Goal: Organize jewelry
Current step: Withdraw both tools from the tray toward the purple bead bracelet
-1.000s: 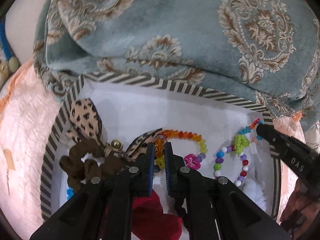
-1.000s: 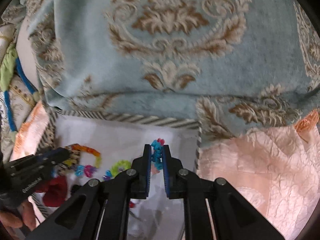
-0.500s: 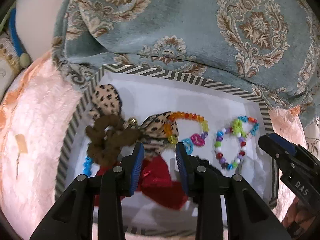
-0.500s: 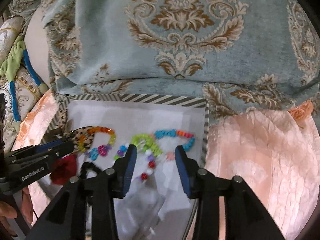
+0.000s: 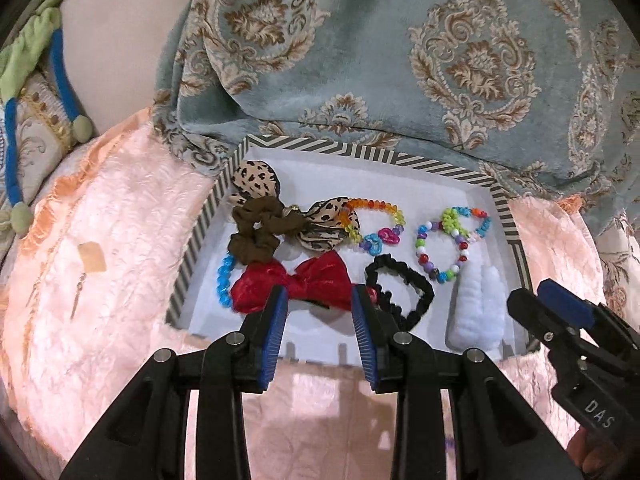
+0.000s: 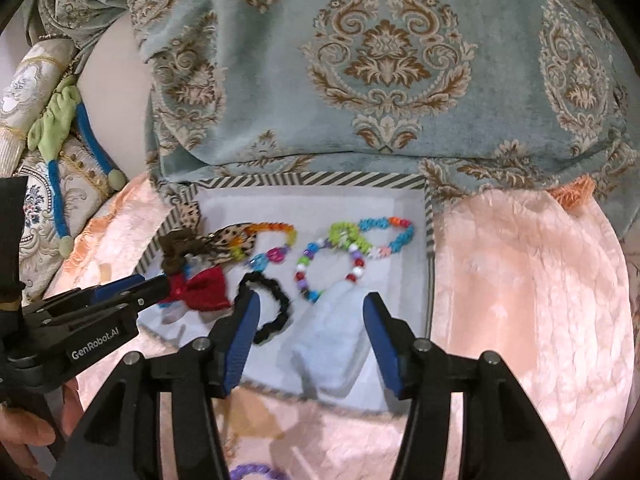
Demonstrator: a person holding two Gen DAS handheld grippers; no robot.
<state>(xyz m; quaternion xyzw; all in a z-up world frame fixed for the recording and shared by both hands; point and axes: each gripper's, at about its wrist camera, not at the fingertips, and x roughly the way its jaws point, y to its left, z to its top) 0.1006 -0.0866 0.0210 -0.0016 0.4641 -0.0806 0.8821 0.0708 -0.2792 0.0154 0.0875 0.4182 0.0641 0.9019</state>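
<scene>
A: The left gripper (image 5: 318,312) has its jaws apart and holds nothing. It hangs above the near edge of the striped tray (image 5: 196,236), just in front of the red bow (image 5: 296,282).

B: And what lies in the tray, from the left side?

A: First the blue bead bracelet (image 5: 224,280) and the brown scrunchie (image 5: 260,234), which lies on the leopard bow (image 5: 324,224). Then the rainbow bracelet (image 5: 376,220), touching the leopard bow. Below it is the black scrunchie (image 5: 400,288). After that comes the mixed bead bracelet (image 5: 452,240), and the white fluffy piece (image 5: 480,304) in the near right corner.

B: And the other claw?

A: The right gripper (image 6: 310,332) is also wide apart and empty. It is above the near side of the tray, over the white fluffy piece. The tray stands on a pink bedspread (image 5: 120,240), and a blue patterned cloth (image 5: 400,60) lies over its far edge.
</scene>
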